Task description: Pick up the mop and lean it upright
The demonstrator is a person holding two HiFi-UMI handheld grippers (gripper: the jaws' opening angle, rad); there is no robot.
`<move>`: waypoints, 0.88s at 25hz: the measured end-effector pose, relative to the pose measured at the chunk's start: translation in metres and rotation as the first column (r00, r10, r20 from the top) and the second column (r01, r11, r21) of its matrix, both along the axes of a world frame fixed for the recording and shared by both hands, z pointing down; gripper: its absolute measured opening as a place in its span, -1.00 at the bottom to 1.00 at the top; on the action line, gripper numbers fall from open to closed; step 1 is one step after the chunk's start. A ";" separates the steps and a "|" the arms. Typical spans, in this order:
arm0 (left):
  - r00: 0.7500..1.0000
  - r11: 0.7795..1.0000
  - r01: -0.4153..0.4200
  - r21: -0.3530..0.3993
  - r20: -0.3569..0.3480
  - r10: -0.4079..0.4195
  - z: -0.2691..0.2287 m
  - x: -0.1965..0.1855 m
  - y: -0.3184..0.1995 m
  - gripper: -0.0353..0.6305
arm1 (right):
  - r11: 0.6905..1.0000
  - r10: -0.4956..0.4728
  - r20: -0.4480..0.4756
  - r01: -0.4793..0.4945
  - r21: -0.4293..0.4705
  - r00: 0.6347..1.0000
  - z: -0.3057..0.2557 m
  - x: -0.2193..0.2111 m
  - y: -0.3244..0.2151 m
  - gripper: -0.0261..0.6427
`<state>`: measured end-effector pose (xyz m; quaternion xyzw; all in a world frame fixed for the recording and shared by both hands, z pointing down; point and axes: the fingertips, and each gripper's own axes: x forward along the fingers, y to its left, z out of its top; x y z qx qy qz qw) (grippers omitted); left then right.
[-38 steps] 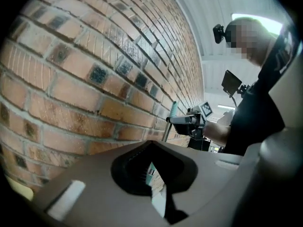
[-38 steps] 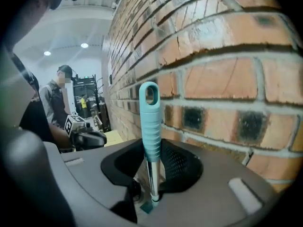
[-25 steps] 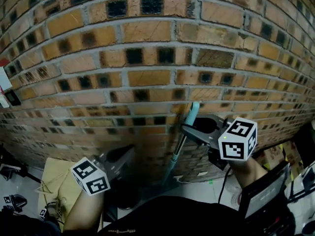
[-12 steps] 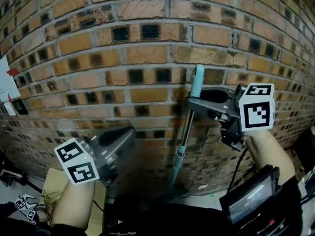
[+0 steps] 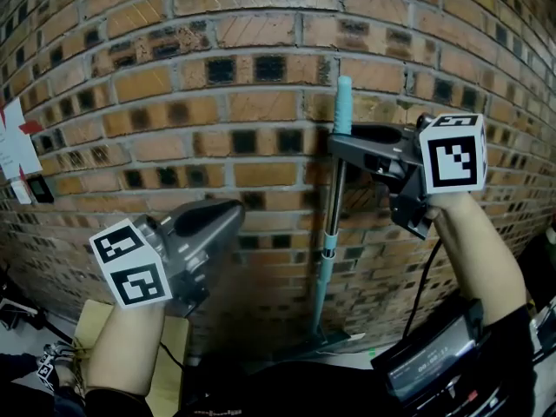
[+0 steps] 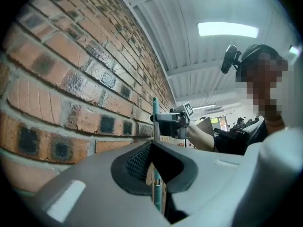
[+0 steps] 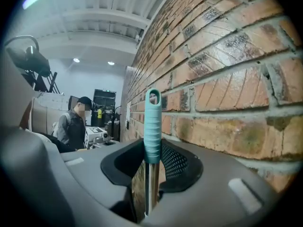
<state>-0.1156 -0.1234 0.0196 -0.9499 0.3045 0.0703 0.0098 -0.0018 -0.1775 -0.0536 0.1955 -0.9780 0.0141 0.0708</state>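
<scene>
The mop [image 5: 323, 272] has been raised upright against the brick wall [image 5: 217, 76], pinched by the right tongs [image 5: 341, 142]. The left tongs [image 5: 233, 214], at 8 o'clock from them, are pressed together, empty. Only leaning and release seem left.

The brick wall [image 5: 261, 68] closes off everything ahead, and nothing passes beyond it. Just in front of it the mop handle [image 5: 334, 198] stands upright, clamped in the right tongs [image 5: 339, 144], and bars sideways travel along the wall there. Between the handle and the closed left tongs [image 5: 233, 214] the wall face is bare and a gap lies open. Low down, the mop head [image 5: 323, 344] and a cardboard sheet [image 5: 81, 328] take up floor at the wall's foot. Paper notices [image 5: 13, 142] hang far left.
</scene>
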 end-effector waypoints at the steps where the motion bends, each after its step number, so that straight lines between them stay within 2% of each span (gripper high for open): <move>1: 1.000 1.000 -0.001 0.002 0.000 0.001 -0.001 0.001 0.000 -0.89 | 1.000 -0.002 0.006 0.002 0.003 1.000 -0.004 0.000 0.000 -0.55; 6: 1.000 1.000 -0.015 0.000 -0.016 0.015 -0.005 0.001 0.002 -0.89 | 0.999 -0.012 0.014 0.012 0.032 1.000 -0.016 -0.002 0.004 -0.55; 13: 0.999 1.000 -0.003 -0.027 -0.050 0.002 -0.005 -0.005 0.000 -0.89 | 1.000 -0.025 0.030 0.025 0.010 0.999 -0.012 -0.007 0.005 -0.55; 16: 0.997 0.999 -0.026 -0.044 -0.079 0.023 -0.006 -0.005 0.002 -0.89 | 1.000 -0.030 0.031 0.030 0.008 0.999 -0.011 -0.008 0.005 -0.55; 22: 0.998 0.999 -0.042 -0.026 -0.038 0.041 -0.006 -0.001 0.008 -0.89 | 0.999 -0.032 0.036 0.031 0.011 0.999 -0.014 -0.008 0.006 -0.55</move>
